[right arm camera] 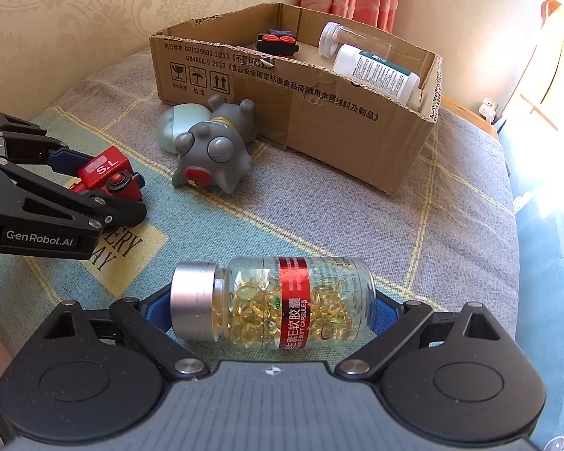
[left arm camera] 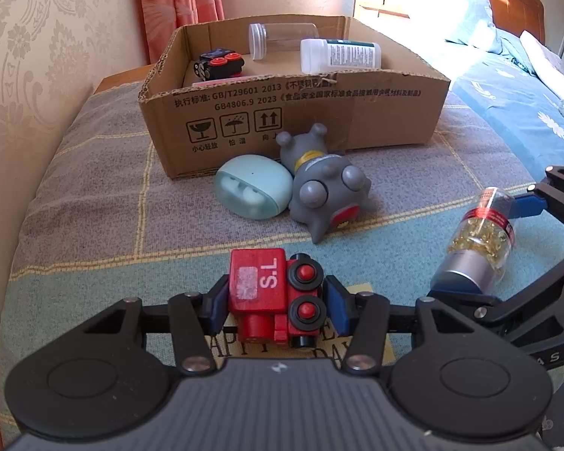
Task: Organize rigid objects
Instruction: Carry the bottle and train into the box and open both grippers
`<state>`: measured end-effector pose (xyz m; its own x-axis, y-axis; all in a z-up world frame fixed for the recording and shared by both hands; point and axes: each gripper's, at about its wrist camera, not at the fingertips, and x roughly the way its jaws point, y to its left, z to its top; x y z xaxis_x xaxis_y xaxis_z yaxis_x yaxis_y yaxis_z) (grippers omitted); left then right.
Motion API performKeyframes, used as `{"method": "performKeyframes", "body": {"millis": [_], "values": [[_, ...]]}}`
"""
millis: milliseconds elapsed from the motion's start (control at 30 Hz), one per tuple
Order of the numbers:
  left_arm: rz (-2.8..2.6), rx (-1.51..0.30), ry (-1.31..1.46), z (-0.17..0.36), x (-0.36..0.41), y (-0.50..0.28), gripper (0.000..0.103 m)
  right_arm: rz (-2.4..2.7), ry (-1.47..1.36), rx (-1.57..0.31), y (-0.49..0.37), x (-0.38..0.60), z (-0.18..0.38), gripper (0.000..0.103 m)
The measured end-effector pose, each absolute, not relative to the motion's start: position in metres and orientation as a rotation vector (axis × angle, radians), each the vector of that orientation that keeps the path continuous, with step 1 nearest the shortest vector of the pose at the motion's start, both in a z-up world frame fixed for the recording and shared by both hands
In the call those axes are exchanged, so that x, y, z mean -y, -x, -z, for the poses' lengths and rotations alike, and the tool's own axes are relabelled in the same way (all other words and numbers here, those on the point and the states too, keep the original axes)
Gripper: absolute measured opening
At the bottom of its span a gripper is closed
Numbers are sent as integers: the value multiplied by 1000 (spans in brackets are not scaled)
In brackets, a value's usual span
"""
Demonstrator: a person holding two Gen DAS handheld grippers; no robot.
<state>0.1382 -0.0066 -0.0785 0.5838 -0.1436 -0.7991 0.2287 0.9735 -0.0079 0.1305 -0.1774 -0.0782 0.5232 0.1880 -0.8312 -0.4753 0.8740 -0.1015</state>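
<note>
My left gripper (left arm camera: pixel 276 297) is shut on a red toy train (left arm camera: pixel 259 285) marked "S.L", with a blue pad pressed on each side of it, just above the plaid blanket. From the right wrist view the same train (right arm camera: pixel 109 173) shows in the left gripper (right arm camera: pixel 101 184) at the far left. My right gripper (right arm camera: pixel 270 312) is shut on a clear capsule bottle (right arm camera: pixel 293 300) with a silver cap and red label; its pads press on the cap end and the base. The bottle (left arm camera: pixel 477 240) lies sideways in the right gripper (left arm camera: pixel 488 248).
An open cardboard box (left arm camera: pixel 293 112) stands at the back holding a black toy car (left arm camera: pixel 220 65), a white bottle (left arm camera: pixel 338 54) and a clear jar (left arm camera: pixel 282 37). In front of it lie a grey toy animal (left arm camera: pixel 319 191) and a pale green earbud case (left arm camera: pixel 252 191). A bed (left arm camera: pixel 507 94) is on the right.
</note>
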Motion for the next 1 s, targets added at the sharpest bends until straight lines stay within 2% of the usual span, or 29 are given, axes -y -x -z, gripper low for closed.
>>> {"method": "performKeyframes", "body": {"millis": [400,1000], "values": [[246,-922,-131,75,8,-136,48,-400,328,-956,-132,180,76,98],[278,-909,-131,49,-5,-131,48,-415,292,-908,-128,196,43,98]]}}
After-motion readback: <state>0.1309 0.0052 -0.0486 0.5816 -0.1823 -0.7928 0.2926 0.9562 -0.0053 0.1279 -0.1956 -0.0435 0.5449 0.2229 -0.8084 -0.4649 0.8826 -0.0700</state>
